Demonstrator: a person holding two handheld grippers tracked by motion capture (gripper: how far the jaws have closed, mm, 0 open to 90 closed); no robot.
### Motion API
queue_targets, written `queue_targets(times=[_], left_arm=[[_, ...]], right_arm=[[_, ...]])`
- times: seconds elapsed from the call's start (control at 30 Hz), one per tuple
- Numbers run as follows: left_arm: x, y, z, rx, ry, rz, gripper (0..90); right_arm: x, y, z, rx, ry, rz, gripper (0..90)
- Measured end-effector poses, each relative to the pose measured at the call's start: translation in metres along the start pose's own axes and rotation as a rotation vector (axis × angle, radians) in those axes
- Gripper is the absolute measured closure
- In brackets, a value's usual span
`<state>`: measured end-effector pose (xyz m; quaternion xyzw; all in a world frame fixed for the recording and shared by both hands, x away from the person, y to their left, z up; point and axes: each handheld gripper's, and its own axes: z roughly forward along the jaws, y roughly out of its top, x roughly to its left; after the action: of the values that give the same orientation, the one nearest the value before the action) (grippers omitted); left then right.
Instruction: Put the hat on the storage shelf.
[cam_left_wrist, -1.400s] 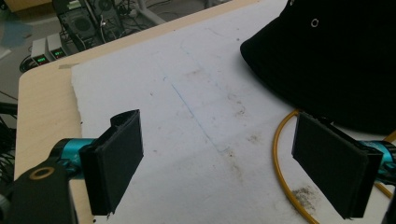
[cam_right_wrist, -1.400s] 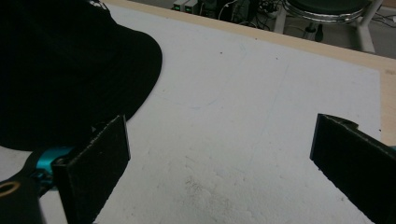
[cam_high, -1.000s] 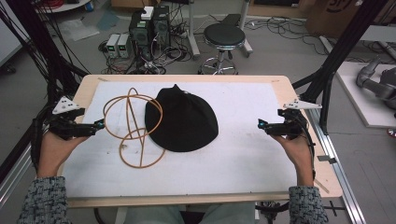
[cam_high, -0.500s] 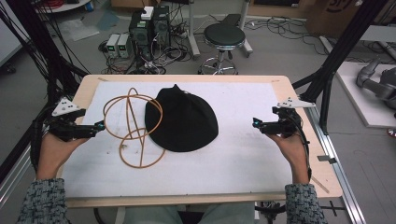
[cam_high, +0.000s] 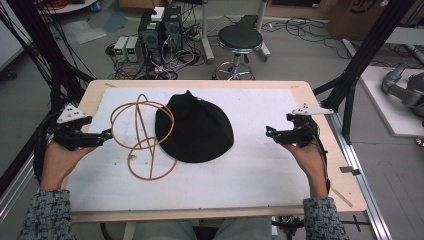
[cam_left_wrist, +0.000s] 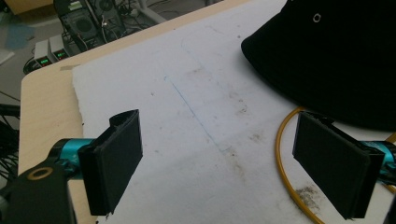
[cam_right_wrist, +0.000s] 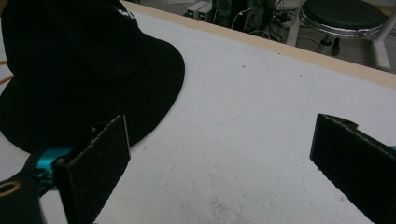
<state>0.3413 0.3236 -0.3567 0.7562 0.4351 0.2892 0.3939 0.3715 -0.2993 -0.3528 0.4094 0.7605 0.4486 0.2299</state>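
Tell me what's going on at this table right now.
A person holds a gripper in each hand over a white mat. The left gripper hovers by an orange cord looped beside a black hat; the right gripper hovers apart from the hat. Both have their jaws open and hold nothing.

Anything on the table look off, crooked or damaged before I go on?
Nothing is damaged or spilled. The orange cord lies in loose overlapping loops, one tucked against the black hat. The white mat carries scuffs and grime. Both the left gripper and right gripper are open and empty.
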Motion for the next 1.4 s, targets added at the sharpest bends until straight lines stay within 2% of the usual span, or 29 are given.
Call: queue_targets(times=[0.17, 0.47, 0.53, 0.87, 1.0, 1.2, 1.4], left_arm=[[0.001, 0.000, -0.001, -0.006, 0.000, -0.009, 16.2], [0.003, 0.000, -0.006, -0.021, 0.008, -0.016, 16.2], [0.003, -0.001, -0.006, -0.021, 0.008, -0.017, 16.2], [0.002, 0.000, -0.006, -0.022, 0.003, -0.011, 16.2], [0.003, 0.000, -0.005, -0.020, 0.004, -0.013, 16.2], [0.003, -0.001, -0.006, -0.019, 0.004, -0.013, 16.2], [0.003, -0.001, -0.006, -0.022, 0.005, -0.016, 16.2]], right_arm=[[0.005, 0.006, -0.001, -0.027, 0.014, -0.005, 4.6], [0.010, 0.018, 0.007, -0.022, 0.037, -0.052, 4.6], [0.009, 0.026, 0.010, -0.004, 0.053, -0.065, 4.6], [0.009, 0.061, 0.019, -0.030, 0.117, -0.103, 4.6], [0.009, 0.070, 0.024, -0.021, 0.141, -0.120, 4.6], [0.012, 0.084, 0.030, -0.037, 0.171, -0.132, 4.6], [0.020, 0.101, 0.038, -0.084, 0.217, -0.134, 4.6]])
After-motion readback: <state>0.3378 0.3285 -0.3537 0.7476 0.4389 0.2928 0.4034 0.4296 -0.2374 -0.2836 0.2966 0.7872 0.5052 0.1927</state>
